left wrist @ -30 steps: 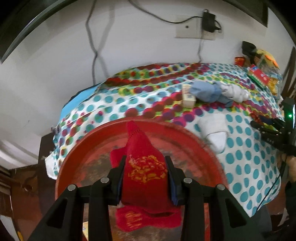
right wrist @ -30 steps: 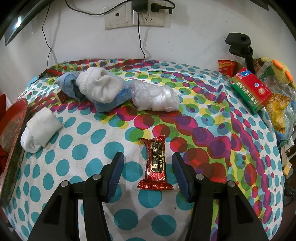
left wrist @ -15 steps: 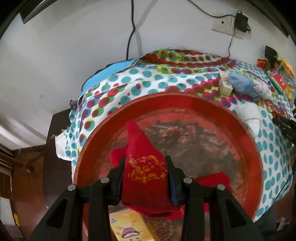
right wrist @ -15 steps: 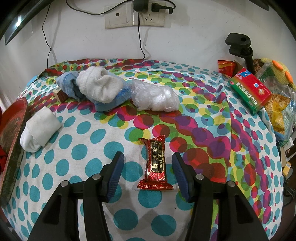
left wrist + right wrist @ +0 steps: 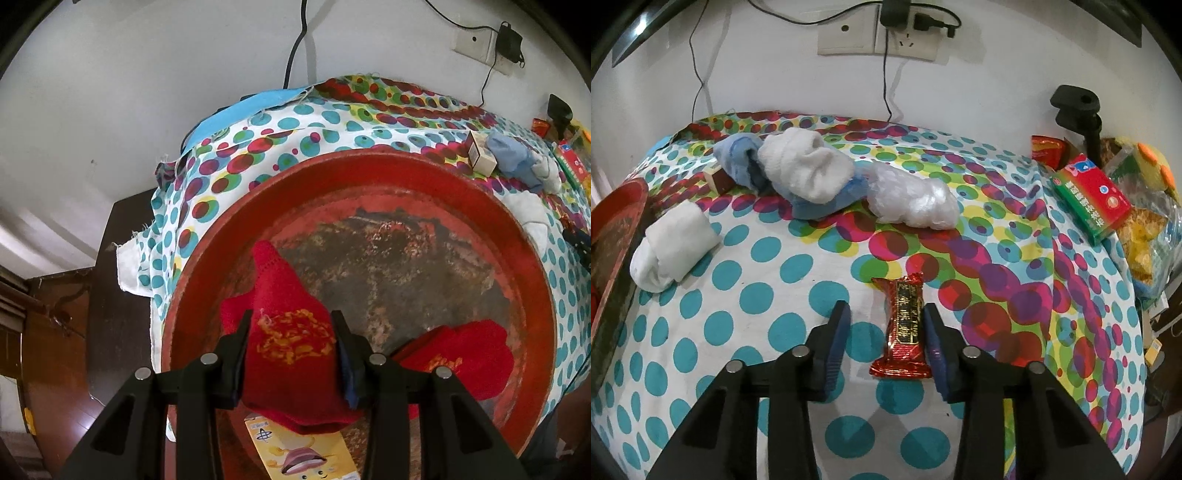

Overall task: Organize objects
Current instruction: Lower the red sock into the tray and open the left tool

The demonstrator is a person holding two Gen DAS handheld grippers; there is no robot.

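Observation:
My left gripper (image 5: 291, 332) hangs over the round red tray (image 5: 406, 162), its pads still against a red sock (image 5: 288, 295) with a yellow emblem; its jaws are opening. A second red sock (image 5: 461, 358) lies in the tray to the right, and a yellow printed card (image 5: 295, 450) shows below. In the right wrist view my right gripper (image 5: 886, 310) is closing around a red and gold snack bar (image 5: 905, 325) lying on the dotted cloth. The right pad is at the bar's edge. A gap remains on the left side.
A rolled white sock (image 5: 672, 247) lies by the tray's edge (image 5: 617, 221). Farther back are blue and white socks (image 5: 805, 173), a small box (image 5: 718, 179) and a crumpled plastic bag (image 5: 912, 199). A green and red box (image 5: 1089, 195), snack bags and a black clamp (image 5: 1078, 107) crowd the right.
My left gripper carried the red sock farther over the tray and lower; the second sock and yellow card came into view. The right jaws narrowed around the snack bar without shifting place.

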